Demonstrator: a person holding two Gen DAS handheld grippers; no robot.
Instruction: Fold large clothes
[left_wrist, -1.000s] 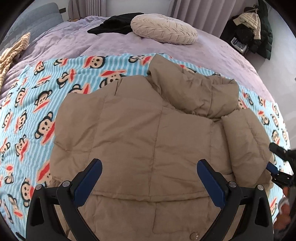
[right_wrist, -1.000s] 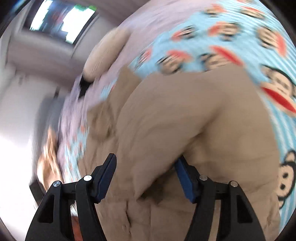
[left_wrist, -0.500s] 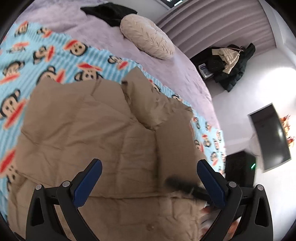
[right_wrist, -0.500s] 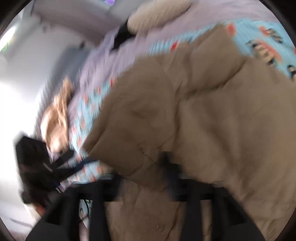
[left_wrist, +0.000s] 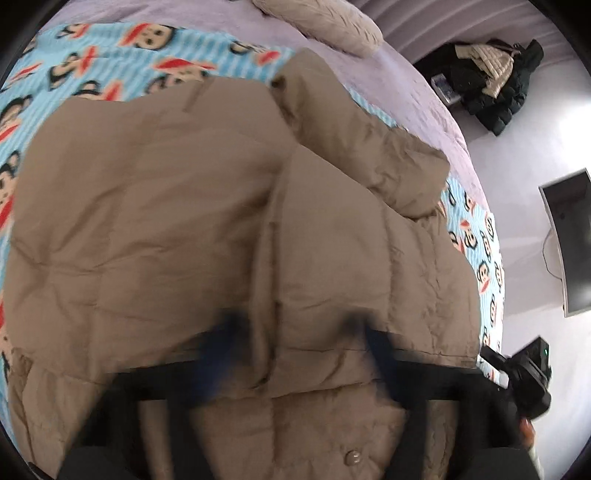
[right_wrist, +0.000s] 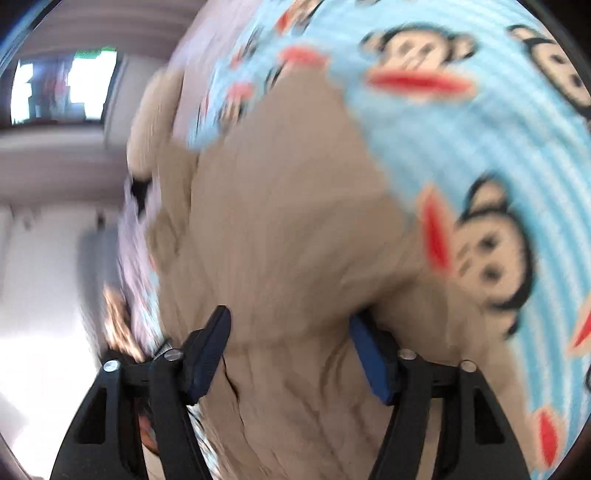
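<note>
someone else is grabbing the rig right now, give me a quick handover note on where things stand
Left gripper: blurred in its own view, over the lower part of the tan puffer jacket; open or shut cannot be told.
Right gripper: fingers apart with a puffy fold of the jacket bulging between them; not visibly clamped.
The jacket lies spread on the monkey-print blanket on the bed, collar toward the pillow.
Done: its right side seems folded in over the body.
Left: probably the other side, then folding the length and smoothing.
</note>
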